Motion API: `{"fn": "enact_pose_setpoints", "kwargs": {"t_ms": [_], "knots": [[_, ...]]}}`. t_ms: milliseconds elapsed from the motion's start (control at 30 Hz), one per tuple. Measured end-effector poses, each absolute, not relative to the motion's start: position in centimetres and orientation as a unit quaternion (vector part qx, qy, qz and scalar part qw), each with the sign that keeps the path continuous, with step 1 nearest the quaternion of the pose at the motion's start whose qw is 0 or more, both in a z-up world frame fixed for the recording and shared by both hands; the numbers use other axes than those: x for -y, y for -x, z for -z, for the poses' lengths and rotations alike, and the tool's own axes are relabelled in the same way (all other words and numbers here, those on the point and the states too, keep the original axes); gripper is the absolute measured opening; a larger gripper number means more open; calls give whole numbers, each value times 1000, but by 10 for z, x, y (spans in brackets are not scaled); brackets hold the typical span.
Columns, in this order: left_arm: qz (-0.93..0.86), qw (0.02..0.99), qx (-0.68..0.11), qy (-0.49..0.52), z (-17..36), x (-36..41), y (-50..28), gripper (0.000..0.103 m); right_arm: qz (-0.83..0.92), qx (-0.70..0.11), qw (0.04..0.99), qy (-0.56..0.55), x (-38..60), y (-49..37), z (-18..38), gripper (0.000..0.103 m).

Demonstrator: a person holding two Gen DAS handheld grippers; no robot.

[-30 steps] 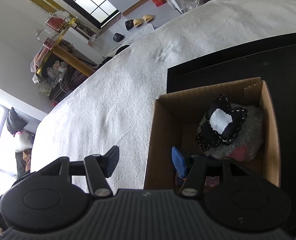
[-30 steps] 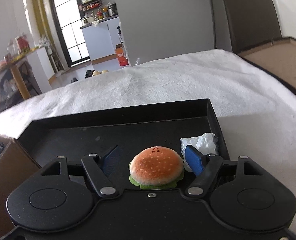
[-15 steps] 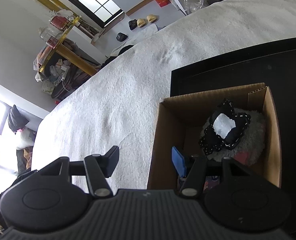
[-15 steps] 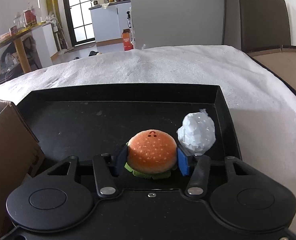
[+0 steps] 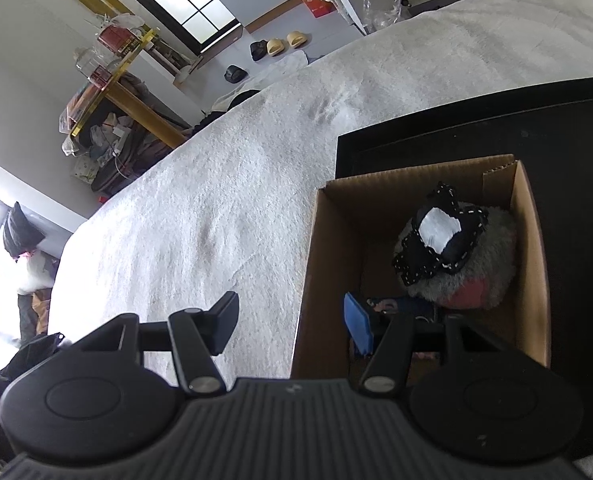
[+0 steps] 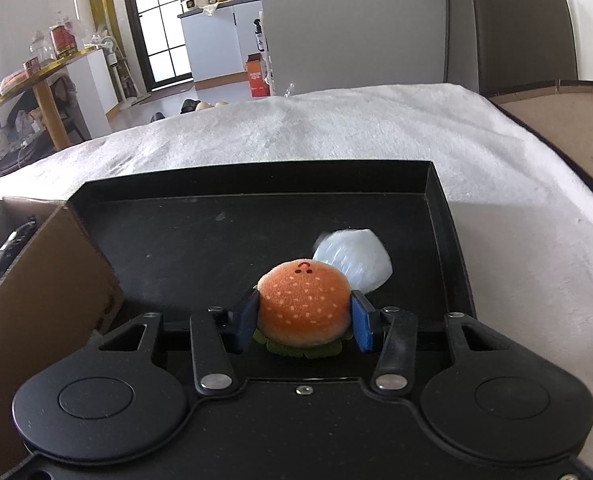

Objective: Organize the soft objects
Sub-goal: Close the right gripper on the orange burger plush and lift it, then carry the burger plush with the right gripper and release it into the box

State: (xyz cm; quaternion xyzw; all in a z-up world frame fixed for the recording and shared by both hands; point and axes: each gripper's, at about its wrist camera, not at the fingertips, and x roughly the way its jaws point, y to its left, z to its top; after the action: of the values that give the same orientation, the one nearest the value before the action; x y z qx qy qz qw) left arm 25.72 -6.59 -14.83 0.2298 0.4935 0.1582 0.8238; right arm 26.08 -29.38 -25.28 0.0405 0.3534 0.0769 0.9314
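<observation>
My right gripper (image 6: 303, 322) is shut on a plush hamburger (image 6: 303, 307), orange bun over green felt, and holds it above the black tray (image 6: 436, 184). A crumpled white plastic ball (image 6: 356, 262) lies on the tray just behind it. A cardboard box (image 5: 532, 248) stands on the tray's left side; it also shows in the right wrist view (image 6: 44, 280). In it lie a black star-shaped cushion with a white patch (image 5: 440, 236) and a grey fluffy plush (image 5: 496, 264). My left gripper (image 5: 292, 328) is open and empty, straddling the box's left wall.
The tray rests on a white fuzzy blanket (image 5: 224, 200) over a bed. A second brown box edge (image 6: 568, 128) sits at the far right. A cluttered table (image 6: 36, 76) and the room lie beyond the bed.
My right gripper closed on the hamburger and lifted it off the tray, leaving the white ball behind. My left gripper stayed open and rose slightly over the box.
</observation>
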Motion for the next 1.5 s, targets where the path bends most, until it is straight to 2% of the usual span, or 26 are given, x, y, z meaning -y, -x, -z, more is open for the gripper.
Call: {"fn": "enact_pose_setpoints", "kwargs": {"t_ms": [633,967,1500], "knots": [[-112,837,-513,-155,142,27,-226,57,-105,-329,938,-13,269,-219,193,47],[-69,846,-520,-97,143,4,-216,57,-158,-305,938,43,232,-201,157,47],[-11,848,-521,-99,156,-3,-209,54,-184,-287,932,118,182,-187,136,47]]}}
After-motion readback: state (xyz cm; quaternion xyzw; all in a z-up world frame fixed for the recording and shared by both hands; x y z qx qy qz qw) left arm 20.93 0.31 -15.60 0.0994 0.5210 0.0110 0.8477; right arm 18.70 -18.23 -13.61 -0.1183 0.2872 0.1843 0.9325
